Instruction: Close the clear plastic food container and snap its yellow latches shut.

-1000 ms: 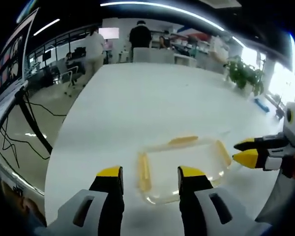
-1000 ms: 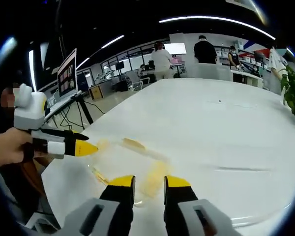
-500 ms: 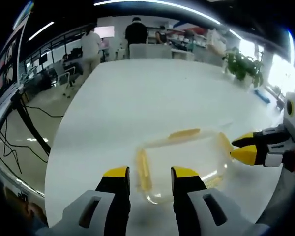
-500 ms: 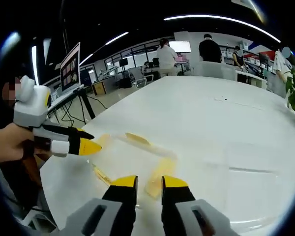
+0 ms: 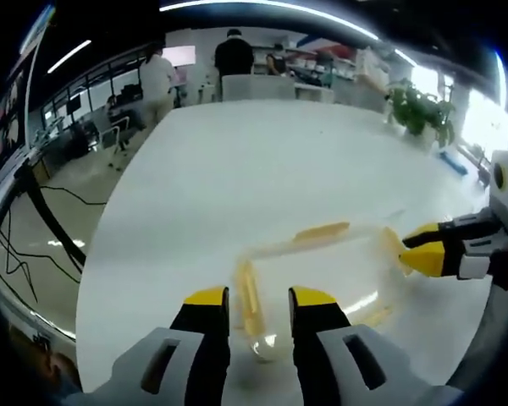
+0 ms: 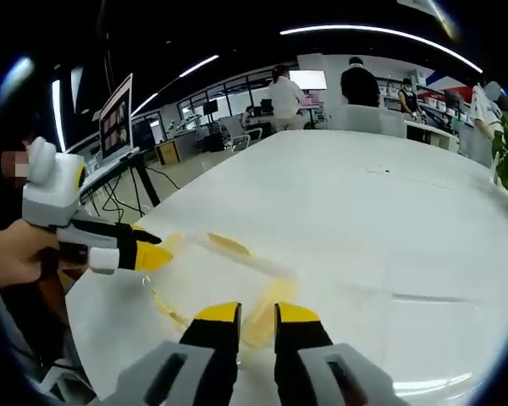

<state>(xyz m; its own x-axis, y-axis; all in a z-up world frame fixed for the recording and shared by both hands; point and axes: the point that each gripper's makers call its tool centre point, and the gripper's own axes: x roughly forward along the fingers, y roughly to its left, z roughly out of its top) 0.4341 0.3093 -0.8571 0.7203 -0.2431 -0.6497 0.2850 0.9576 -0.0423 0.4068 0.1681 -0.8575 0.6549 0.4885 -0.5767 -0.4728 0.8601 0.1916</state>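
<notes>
The clear plastic container [image 5: 322, 271] lies flat on the white table [image 5: 262, 169], with yellow latches along its sides. In the left gripper view, my left gripper [image 5: 259, 296] straddles the near-end latch [image 5: 248, 296], jaws narrow but with room beside the latch. My right gripper [image 5: 411, 249] comes in from the right, tips together at the opposite latch [image 5: 389, 241]. In the right gripper view, the right gripper [image 6: 257, 311] is pinched on that latch [image 6: 258, 315]. The left gripper [image 6: 151, 252], held by a hand, sits at the container's [image 6: 212, 275] far end.
The white table [image 6: 389, 220] stretches far ahead with free room. Several people stand at its far end near desks. A potted plant [image 5: 419, 123] is at the back right. A monitor on a tripod [image 6: 118, 114] and floor cables lie off the table's left edge.
Both grippers' jaws have drawn closer together around the end latches. The left gripper has moved in over the near latch. The container stays in place.
</notes>
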